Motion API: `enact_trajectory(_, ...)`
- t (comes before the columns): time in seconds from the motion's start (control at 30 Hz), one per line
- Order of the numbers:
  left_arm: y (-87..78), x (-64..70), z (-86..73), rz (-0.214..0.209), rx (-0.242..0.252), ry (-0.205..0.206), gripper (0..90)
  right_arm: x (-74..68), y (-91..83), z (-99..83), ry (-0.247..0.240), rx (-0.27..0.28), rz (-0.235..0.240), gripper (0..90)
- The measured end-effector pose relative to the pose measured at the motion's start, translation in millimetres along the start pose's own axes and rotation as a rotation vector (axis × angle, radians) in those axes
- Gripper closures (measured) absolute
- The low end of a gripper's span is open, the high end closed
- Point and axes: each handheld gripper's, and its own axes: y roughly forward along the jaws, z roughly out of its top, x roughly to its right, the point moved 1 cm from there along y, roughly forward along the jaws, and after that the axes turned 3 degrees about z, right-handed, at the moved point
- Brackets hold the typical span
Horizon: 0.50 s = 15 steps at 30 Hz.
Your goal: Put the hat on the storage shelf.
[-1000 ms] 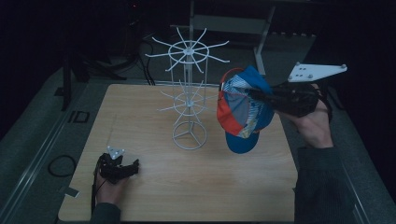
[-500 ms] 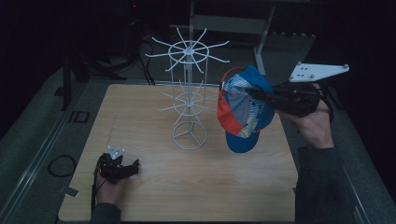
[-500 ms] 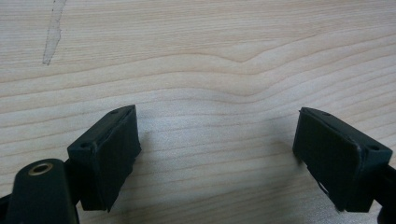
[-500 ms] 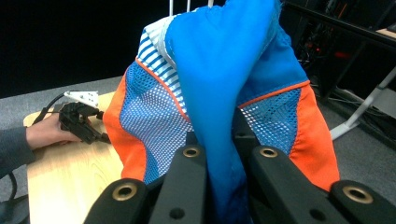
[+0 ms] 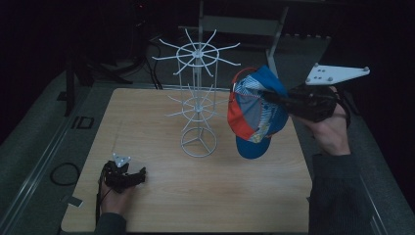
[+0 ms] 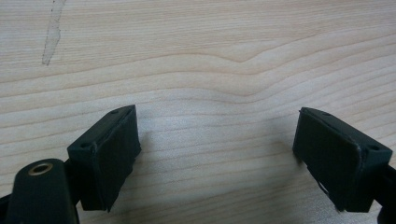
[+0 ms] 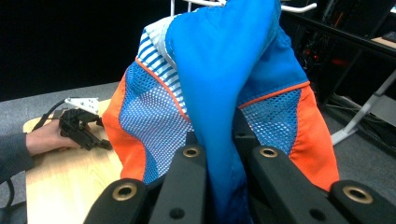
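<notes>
A blue, orange and white mesh cap (image 5: 254,115) hangs in the air right of a white wire rack (image 5: 197,98), held above the table's right side. My right gripper (image 5: 274,98) is shut on the cap's blue fabric (image 7: 224,93), which is pinched between its jaws. The rack has two tiers of spoke hooks and a ring base. My left gripper (image 5: 139,176) rests low on the wooden table (image 5: 161,205) near its front left corner, open, its pads (image 6: 109,154) wide apart with bare wood between them. It also appears far off as the left gripper (image 7: 81,128).
Dark floor surrounds the table, with cables at the left (image 5: 63,174) and a stand's metal legs behind the rack (image 5: 274,34). The person's right sleeve (image 5: 337,196) covers the table's right edge.
</notes>
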Motion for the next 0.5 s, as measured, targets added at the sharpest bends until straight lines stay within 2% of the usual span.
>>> enact_trajectory(0.5,0.0,0.0,0.0,0.0,0.0,0.0,15.0,-0.2,-5.0,5.5,-0.007,0.017,-0.002,87.9)
